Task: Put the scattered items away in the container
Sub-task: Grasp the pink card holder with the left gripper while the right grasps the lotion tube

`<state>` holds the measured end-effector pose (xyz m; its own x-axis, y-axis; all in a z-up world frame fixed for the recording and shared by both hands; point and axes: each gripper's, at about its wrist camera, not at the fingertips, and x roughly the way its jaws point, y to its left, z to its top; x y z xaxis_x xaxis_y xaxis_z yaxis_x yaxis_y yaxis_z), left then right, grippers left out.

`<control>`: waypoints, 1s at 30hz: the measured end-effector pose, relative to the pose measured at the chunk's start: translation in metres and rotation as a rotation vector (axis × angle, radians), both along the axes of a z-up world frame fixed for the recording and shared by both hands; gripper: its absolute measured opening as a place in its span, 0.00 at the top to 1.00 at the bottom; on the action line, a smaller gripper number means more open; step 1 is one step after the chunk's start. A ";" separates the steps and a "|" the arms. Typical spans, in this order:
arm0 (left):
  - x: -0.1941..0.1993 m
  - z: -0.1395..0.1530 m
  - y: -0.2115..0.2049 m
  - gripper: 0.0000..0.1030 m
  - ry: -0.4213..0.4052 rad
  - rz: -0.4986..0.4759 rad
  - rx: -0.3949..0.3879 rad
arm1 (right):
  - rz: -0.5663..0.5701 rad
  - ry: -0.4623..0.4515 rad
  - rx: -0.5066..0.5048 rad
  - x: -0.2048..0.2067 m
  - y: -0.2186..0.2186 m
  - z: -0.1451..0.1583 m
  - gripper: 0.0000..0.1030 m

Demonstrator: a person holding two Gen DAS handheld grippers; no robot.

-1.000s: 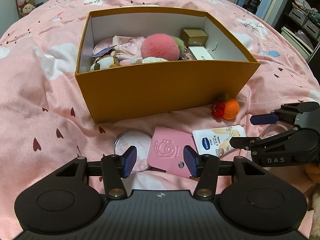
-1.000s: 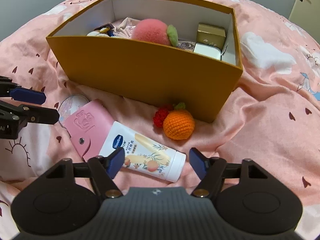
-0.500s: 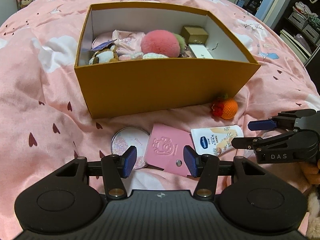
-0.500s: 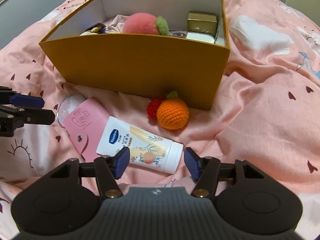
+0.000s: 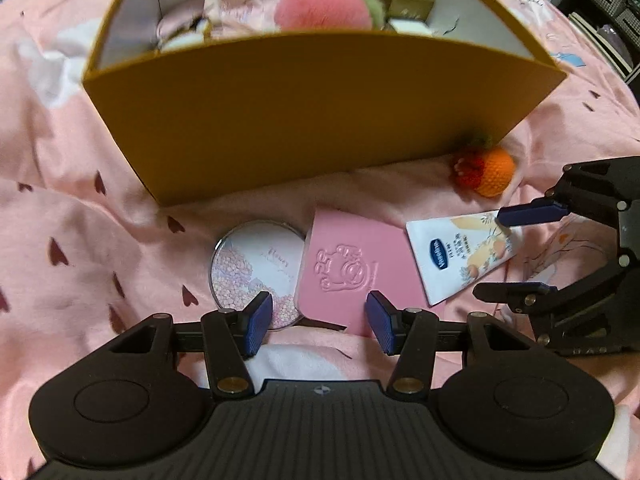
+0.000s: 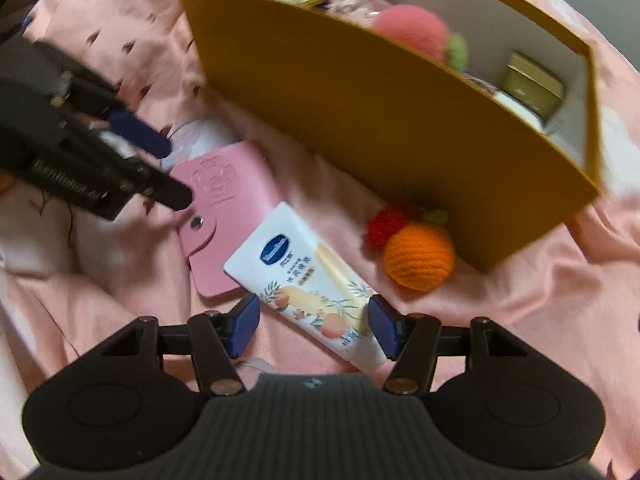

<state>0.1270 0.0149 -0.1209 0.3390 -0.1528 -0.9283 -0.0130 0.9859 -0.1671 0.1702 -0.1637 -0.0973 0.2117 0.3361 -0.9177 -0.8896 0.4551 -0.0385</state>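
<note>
**Two grippers poised over the strays**

While the round pink-speckled compact (image 5: 256, 268) waits, left gripper (image 5: 318, 326) gapes, empty, over the embossed pink leather wallet (image 5: 348, 272); right gripper (image 6: 314, 330), just narrowed, apparently not yet pinching, straddles the white cream tube (image 6: 308, 280) lying diagonally before the mustard cardboard box (image 6: 400, 136).

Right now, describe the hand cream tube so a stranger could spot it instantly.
Find the mustard-yellow box on the pink bedspread. Just in front of it lie four loose items; the hand cream tube sits between the pink card holder and the crocheted orange, the only white one with a blue oval logo.
</note>
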 end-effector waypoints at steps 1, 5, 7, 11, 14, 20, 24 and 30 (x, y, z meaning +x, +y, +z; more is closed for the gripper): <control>0.001 -0.003 0.001 0.41 0.007 0.002 -0.008 | 0.015 -0.014 -0.010 -0.001 0.002 -0.003 0.38; 0.004 -0.008 0.007 0.40 0.011 0.015 -0.072 | 0.066 -0.066 -0.042 -0.003 0.009 -0.010 0.33; 0.007 -0.009 0.007 0.39 0.007 0.015 -0.096 | 0.089 -0.088 -0.061 -0.006 0.012 -0.015 0.32; 0.011 -0.012 -0.001 0.34 -0.007 -0.015 -0.107 | 0.131 -0.149 -0.104 -0.010 0.019 -0.026 0.32; 0.010 -0.010 -0.005 0.36 -0.024 -0.032 -0.086 | 0.134 -0.166 -0.109 -0.009 0.022 -0.028 0.41; 0.004 -0.001 0.003 0.54 -0.025 -0.008 -0.126 | 0.072 -0.127 -0.043 -0.001 0.010 -0.009 0.57; -0.002 0.010 0.002 0.61 -0.054 -0.030 -0.146 | 0.006 -0.090 0.011 0.008 0.001 0.005 0.70; -0.011 0.031 -0.004 0.63 -0.117 -0.077 -0.194 | -0.101 -0.018 0.080 0.014 -0.018 0.023 0.76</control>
